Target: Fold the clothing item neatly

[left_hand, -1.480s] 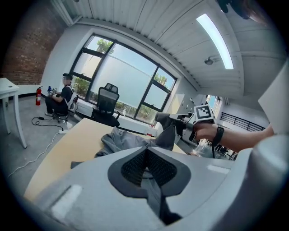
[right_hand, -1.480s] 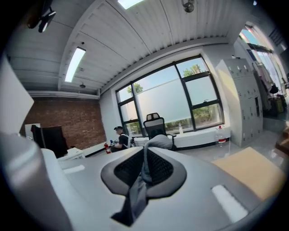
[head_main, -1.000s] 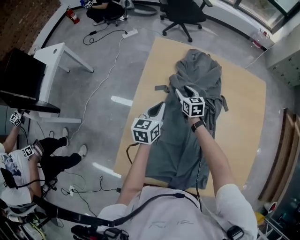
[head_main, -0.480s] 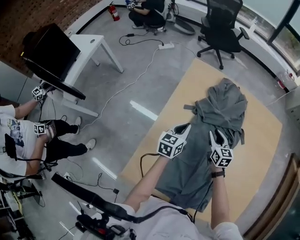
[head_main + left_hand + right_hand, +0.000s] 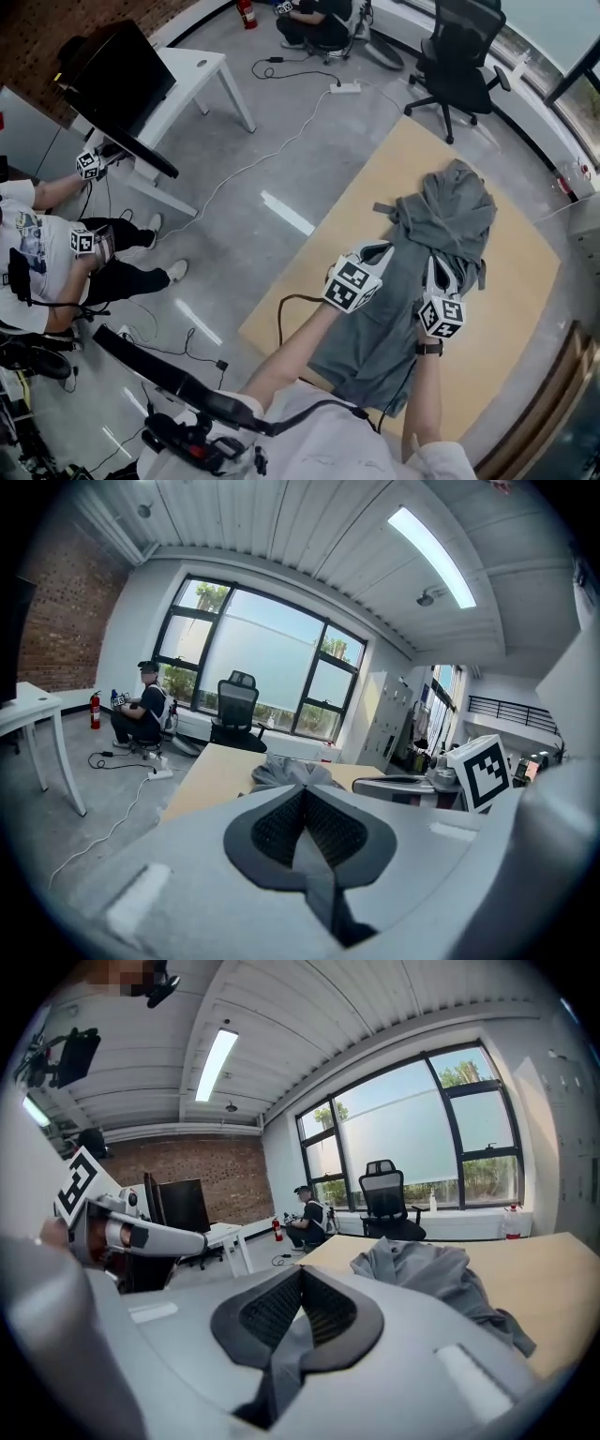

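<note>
Lying crumpled on the tan board (image 5: 514, 281), the grey garment (image 5: 452, 211) is pinched at its near edge. The left gripper (image 5: 379, 249) is clamped on a fold, and the right gripper (image 5: 437, 268) has just closed, seemingly on fabric too.

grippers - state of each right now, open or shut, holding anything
left gripper: shut on the grey garment.
right gripper: jaws just closed, shut on the grey garment too.
</note>
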A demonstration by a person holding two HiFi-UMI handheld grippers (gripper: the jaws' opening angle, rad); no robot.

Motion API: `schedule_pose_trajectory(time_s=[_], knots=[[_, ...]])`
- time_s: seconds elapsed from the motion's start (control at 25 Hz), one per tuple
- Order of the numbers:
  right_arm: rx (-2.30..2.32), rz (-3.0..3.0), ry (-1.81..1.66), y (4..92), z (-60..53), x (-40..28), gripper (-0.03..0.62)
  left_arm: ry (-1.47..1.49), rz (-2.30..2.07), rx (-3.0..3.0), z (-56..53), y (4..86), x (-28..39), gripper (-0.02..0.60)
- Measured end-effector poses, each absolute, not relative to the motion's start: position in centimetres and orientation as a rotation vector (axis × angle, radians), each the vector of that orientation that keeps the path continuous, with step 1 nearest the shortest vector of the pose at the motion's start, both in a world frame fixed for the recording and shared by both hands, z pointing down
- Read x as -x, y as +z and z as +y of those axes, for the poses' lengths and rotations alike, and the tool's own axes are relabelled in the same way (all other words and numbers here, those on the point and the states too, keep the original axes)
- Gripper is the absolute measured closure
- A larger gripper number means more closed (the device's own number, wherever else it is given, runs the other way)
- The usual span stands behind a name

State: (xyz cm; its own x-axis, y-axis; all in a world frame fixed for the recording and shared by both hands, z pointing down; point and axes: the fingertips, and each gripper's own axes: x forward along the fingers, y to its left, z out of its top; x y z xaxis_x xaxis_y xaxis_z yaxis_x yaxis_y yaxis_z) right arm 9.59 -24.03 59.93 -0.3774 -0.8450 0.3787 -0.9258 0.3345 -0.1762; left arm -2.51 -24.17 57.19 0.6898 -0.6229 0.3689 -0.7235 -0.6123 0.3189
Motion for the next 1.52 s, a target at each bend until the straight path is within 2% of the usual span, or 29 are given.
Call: schedule_pose_trajectory(time_s=[0.6,1.52], knots=[[-1.753,-2.265,0.59,58.2,-11.9,-13.9,0.588,0.4,-0.919,-2.517,-14.6,56.4,1.5,0.583],[-1.777,-2.14,0.706,60.7,-0.2,-15.3,0.588,0.563,-0.854,-2.476,-4.1,60.1,3.1,0.582]])
